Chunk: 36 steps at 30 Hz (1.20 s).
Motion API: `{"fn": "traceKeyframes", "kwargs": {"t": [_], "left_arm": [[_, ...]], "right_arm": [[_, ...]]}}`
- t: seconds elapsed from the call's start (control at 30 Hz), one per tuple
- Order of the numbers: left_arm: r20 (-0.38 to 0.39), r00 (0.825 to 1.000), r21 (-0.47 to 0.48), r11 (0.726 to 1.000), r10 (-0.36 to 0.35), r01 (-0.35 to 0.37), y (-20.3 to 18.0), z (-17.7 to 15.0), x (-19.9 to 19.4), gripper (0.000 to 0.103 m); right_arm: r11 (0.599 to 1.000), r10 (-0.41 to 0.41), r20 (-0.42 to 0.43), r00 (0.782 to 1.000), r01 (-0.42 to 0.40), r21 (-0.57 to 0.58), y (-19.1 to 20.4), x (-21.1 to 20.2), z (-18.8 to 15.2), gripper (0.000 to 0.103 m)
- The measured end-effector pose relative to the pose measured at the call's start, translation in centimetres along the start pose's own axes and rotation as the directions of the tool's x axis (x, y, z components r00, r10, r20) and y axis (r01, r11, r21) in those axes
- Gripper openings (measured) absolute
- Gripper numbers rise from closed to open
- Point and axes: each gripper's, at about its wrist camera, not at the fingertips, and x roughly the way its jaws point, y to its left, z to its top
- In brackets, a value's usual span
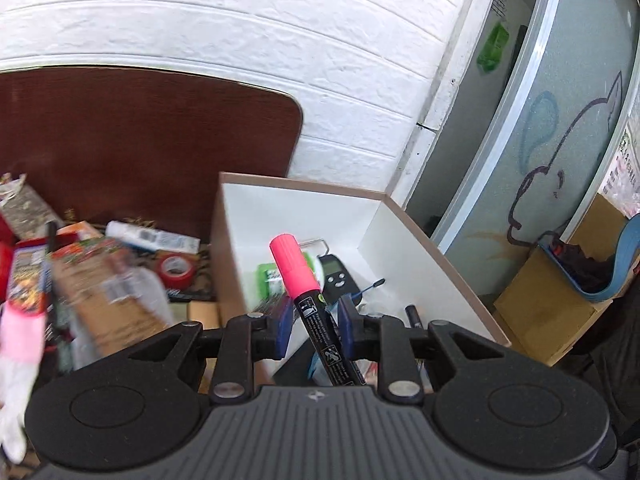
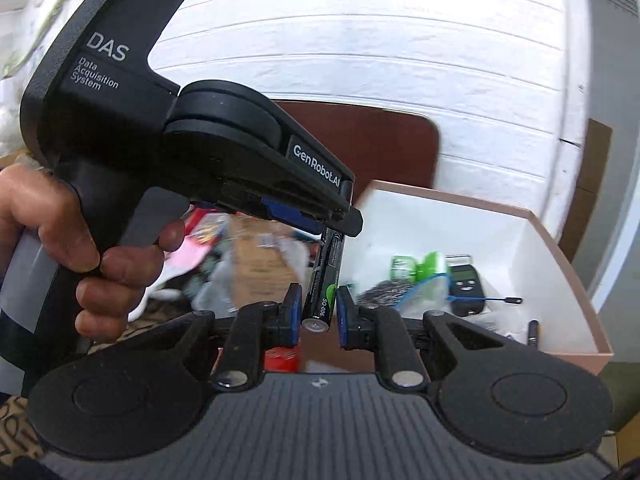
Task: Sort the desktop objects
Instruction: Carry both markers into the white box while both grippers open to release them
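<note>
Your left gripper [image 1: 312, 320] sat low centre in the left wrist view, jaws closed down on a marker [image 1: 308, 304] with a black barrel and a pink cap. The marker stood nearly upright, cap tilted toward upper left, pinched at the barrel by the blue pads [image 1: 285, 322].

Behind it, centre right of that frame, was the open white box [image 1: 404, 256] with a tan rim. Inside it you could see a green packet [image 1: 269, 280], a black remote-like device [image 1: 338, 278] and a thin blue swab [image 1: 370, 286], all near each other. Left of the box lay blurred clutter on the brown table [image 1: 140, 140]: a red tape roll [image 1: 176, 270], a white tube [image 1: 152, 236] and cartons. White brick wall [image 1: 240, 20] filled the top.

In the right wrist view your right gripper [image 2: 318, 312] was at lower centre, jaws nearly shut on a black-and-green battery [image 2: 322, 296], held upright, metal end toward the camera. Directly above it hung the left gripper [image 2: 336, 222], marked DAS and GenRobot.AI, your hand [image 2: 92, 248] wrapped on its handle at left. The marker's barrel [image 2: 332, 248] hung from it, just behind the battery. The box [image 2: 560, 248] sat at right.
</note>
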Motion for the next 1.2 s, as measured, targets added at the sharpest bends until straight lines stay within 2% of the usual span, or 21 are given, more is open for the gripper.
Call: {"fn": "traceKeyframes", "kwargs": {"t": [0.23, 0.4, 0.47, 0.6, 0.83, 0.9, 0.93, 0.97, 1.03, 1.07, 1.1, 1.2], "left_arm": [[-0.045, 0.999, -0.001, 1.0, 0.013, -0.014, 0.8, 2.2, 4.8, 0.024], [-0.094, 0.994, 0.005, 0.999, 0.054, -0.054, 2.0, 2.7, 8.0, 0.024], [-0.115, 0.992, 0.014, 0.999, 0.054, -0.052, 2.4, 2.8, 9.2, 0.008], [-0.139, 0.99, 0.007, 0.999, 0.039, -0.039, 2.8, 3.0, 10.7, 0.008], [-0.123, 0.992, 0.022, 0.999, 0.036, -0.033, 3.2, 3.7, 11.4, 0.008], [-0.108, 0.994, 0.018, 1.0, 0.018, -0.016, 3.4, 3.8, 11.3, 0.018], [-0.094, 0.995, 0.018, 1.0, 0.009, -0.007, 3.5, 3.8, 11.1, 0.029], [-0.076, 0.997, 0.019, 1.0, 0.004, -0.003, 3.4, 3.8, 10.9, 0.045], [-0.035, 0.999, 0.024, 1.0, -0.009, 0.009, 3.2, 3.8, 10.2, 0.065], [-0.023, 1.0, 0.023, 1.0, -0.005, 0.006, 3.0, 3.9, 9.9, 0.078], [-0.012, 1.0, 0.022, 1.0, -0.009, 0.009, 2.9, 4.0, 9.6, 0.081], [-0.001, 1.0, 0.013, 1.0, -0.014, 0.014, 2.7, 4.1, 8.8, 0.091]], "right_arm": [[0.999, 0.003, -0.044, 0.999, -0.001, 0.045, -3.4, 4.6, 1.5, 0.016], [0.999, 0.012, -0.093, 0.996, -0.007, 0.054, -4.7, 8.2, 2.0, 0.016], [0.998, 0.013, -0.108, 0.994, -0.006, 0.061, -5.0, 9.5, 2.2, 0.016], [0.996, 0.049, -0.128, 0.991, -0.038, 0.085, -5.6, 10.8, 2.4, 0.015], [0.998, 0.028, -0.18, 0.983, -0.016, 0.064, -5.7, 12.9, 2.3, 0.015], [0.998, 0.022, -0.187, 0.982, -0.011, 0.063, -5.8, 13.2, 2.0, 0.015], [0.998, 0.021, -0.191, 0.981, -0.009, 0.062, -5.7, 13.2, 2.0, 0.015], [0.998, 0.021, -0.197, 0.98, -0.009, 0.062, -5.6, 13.3, 1.9, 0.015], [0.998, 0.02, -0.202, 0.979, -0.008, 0.059, -5.6, 13.4, 1.9, 0.017], [0.998, 0.017, -0.203, 0.979, -0.006, 0.057, -5.5, 13.4, 1.9, 0.028], [0.998, 0.011, -0.201, 0.98, 0.001, 0.055, -5.5, 13.3, 1.9, 0.047], [0.999, -0.015, -0.191, 0.981, 0.025, 0.046, -5.3, 12.9, 2.0, 0.053]]}}
